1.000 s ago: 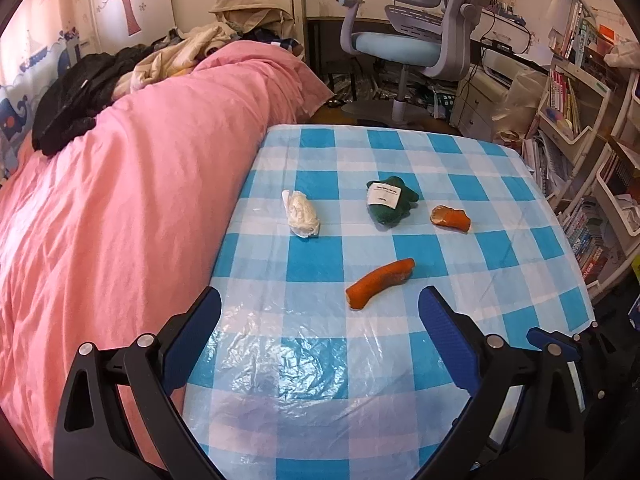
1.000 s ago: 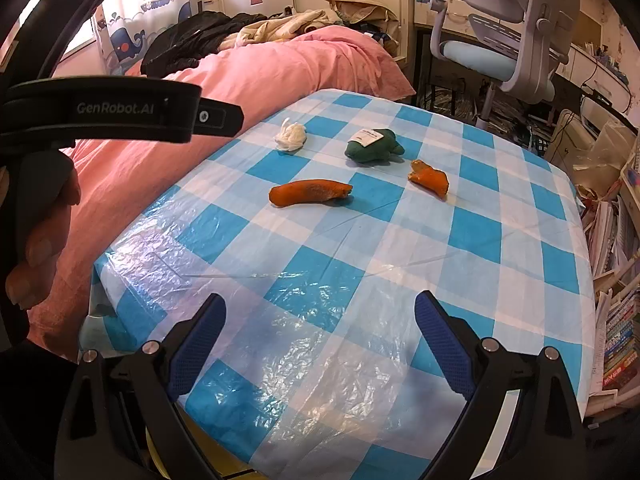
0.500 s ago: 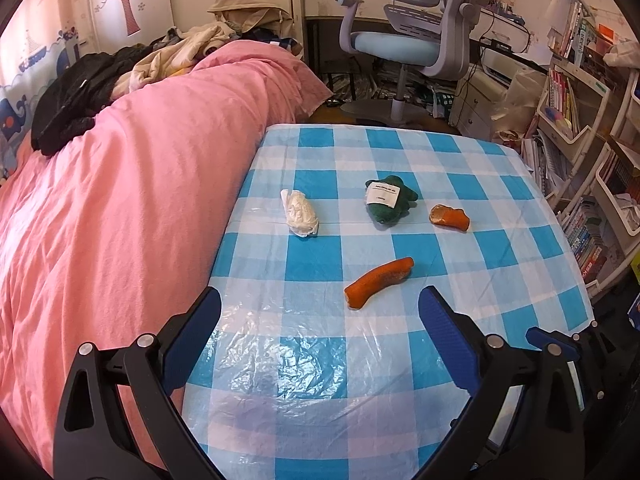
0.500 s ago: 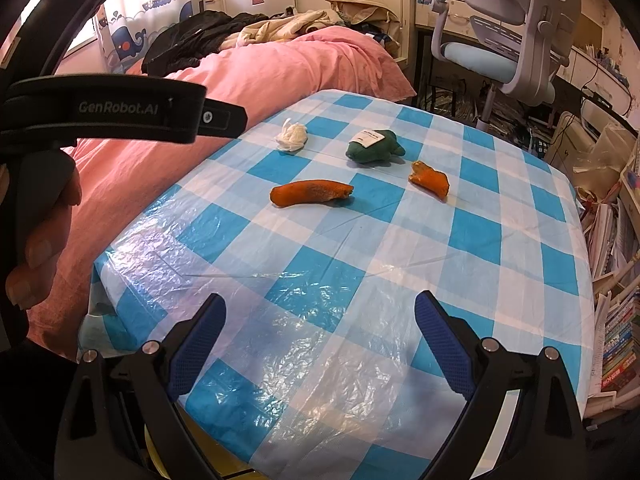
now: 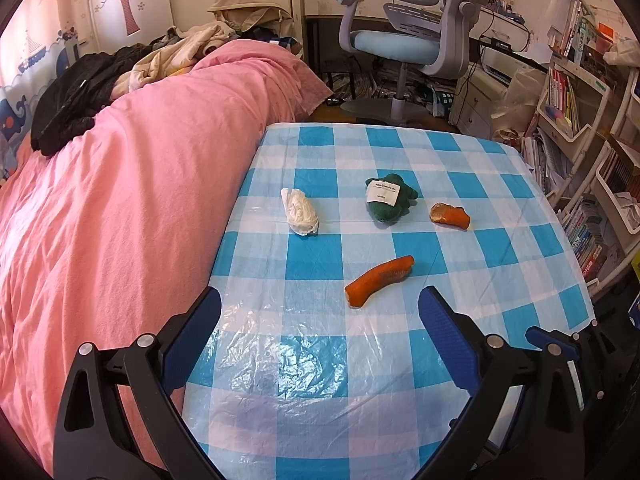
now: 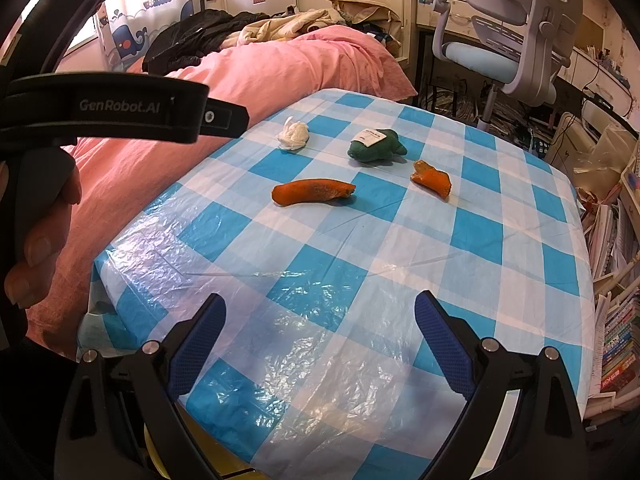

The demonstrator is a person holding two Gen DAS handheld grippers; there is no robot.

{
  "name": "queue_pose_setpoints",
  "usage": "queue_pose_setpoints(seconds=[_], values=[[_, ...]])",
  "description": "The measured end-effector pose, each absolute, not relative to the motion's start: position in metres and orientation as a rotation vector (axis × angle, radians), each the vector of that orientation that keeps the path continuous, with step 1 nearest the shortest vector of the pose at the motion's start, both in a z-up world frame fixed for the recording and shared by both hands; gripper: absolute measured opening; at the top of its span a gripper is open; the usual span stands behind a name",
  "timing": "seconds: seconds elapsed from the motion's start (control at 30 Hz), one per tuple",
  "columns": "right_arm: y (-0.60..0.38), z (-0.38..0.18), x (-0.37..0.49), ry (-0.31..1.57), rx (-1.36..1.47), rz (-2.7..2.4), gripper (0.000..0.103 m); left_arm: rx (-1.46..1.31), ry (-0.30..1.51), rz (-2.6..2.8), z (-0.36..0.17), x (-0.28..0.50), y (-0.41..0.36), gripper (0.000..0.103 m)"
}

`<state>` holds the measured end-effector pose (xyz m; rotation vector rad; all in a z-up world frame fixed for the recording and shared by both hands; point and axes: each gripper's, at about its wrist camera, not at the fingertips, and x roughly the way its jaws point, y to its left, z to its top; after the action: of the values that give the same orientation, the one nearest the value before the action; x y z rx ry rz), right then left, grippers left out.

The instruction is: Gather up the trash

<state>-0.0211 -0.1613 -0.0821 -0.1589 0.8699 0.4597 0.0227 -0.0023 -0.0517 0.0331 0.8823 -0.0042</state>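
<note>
Several pieces of trash lie on a blue-checked table point(image 5: 500, 240): a long orange peel point(image 5: 378, 280), a small orange peel point(image 5: 449, 216), a crumpled white tissue point(image 5: 300, 212) and a dark green wad with a white label point(image 5: 390, 198). They also show in the right wrist view: long peel point(image 6: 314, 194), small peel point(image 6: 432, 178), tissue point(image 6: 294, 134), green wad point(image 6: 376, 145). My left gripper point(image 5: 320, 344) is open and empty over the near table edge, short of the long peel. My right gripper point(image 6: 320, 344) is open and empty over the near corner.
A pink bed point(image 5: 120, 200) with piled clothes point(image 5: 120, 72) borders the table's left side. An office chair point(image 5: 408, 36) stands beyond the far edge. Bookshelves point(image 5: 580, 128) line the right. The left gripper's body and hand point(image 6: 40, 184) fill the right view's left side.
Both grippers have stayed nearly still; the left view has crept slightly. Nothing on the table has moved.
</note>
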Motion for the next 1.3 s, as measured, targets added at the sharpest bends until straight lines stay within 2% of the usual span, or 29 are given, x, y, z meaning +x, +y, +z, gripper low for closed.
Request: queue_pose_setpoints(seconds=[1.3], values=[[-0.1594, -0.0822, -0.0221, 0.869, -0.162, 0.458, 0.091, 0.035, 0.886, -0.007, -0.0543, 0.0212, -0.0023, 0.095]])
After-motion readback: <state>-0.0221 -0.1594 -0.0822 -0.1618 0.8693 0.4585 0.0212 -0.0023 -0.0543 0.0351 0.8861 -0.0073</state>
